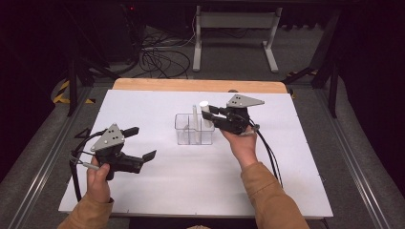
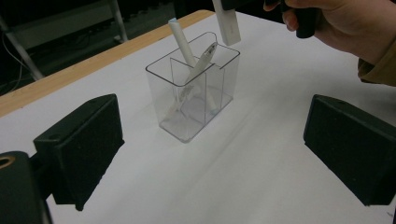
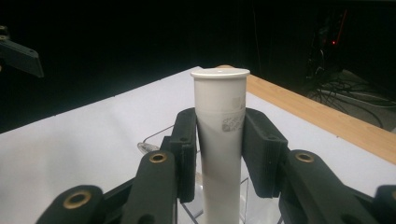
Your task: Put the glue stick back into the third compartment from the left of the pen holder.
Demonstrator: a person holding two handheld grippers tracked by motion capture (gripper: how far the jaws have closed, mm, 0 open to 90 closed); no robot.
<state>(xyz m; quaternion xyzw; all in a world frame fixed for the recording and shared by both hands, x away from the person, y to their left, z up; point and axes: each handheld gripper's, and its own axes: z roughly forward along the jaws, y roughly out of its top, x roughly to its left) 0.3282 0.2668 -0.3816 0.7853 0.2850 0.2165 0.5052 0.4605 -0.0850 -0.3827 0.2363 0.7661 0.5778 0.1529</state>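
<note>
Tube (image 3: 219,140) clamped upright in right claw (image 1: 210,113), held just above the right end of the clear organizer (image 1: 193,130) mid-surface. Judgement: center it over an empty compartment, keep it vertical, lower before releasing, avoiding the pen (image 2: 181,39) leaning inside. Right hand (image 1: 243,143) reaches in low, palm up. Left claw (image 1: 142,142) sits well apart, jaws wide and empty.

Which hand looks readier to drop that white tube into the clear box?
The right. The right gripper already clamps the white tube upright just above the clear box. The left gripper hangs open and empty, off to the box's side.
</note>
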